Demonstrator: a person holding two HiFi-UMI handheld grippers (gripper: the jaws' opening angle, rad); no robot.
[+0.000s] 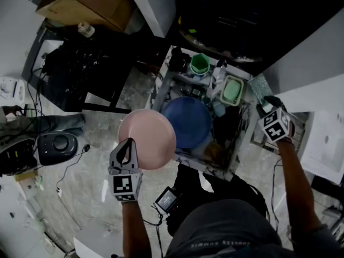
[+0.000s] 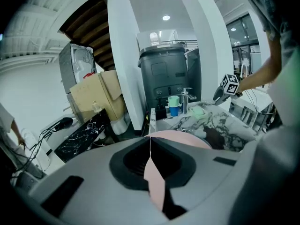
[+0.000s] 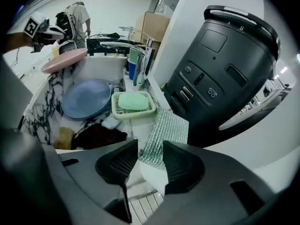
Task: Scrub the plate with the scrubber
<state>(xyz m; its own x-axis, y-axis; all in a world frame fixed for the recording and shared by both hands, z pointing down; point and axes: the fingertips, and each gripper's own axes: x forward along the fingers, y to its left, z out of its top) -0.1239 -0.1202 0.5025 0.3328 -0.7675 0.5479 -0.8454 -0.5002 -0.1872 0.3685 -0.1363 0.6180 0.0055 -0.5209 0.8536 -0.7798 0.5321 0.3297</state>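
Pink plate (image 1: 149,137) clamped level (left gripper (image 1: 128,146) outstretched).

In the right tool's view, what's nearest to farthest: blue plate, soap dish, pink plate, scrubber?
1. Scrubber, at its open jaws.
2. Soap dish, just beyond.
3. Blue plate, further left.
4. Pink plate, far left, raised.

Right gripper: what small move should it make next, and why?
Probably close the right gripper on the mesh scrubber: its jaws stand apart with the scrubber's near edge between them, not yet pressed, and the left gripper holds the pink plate.
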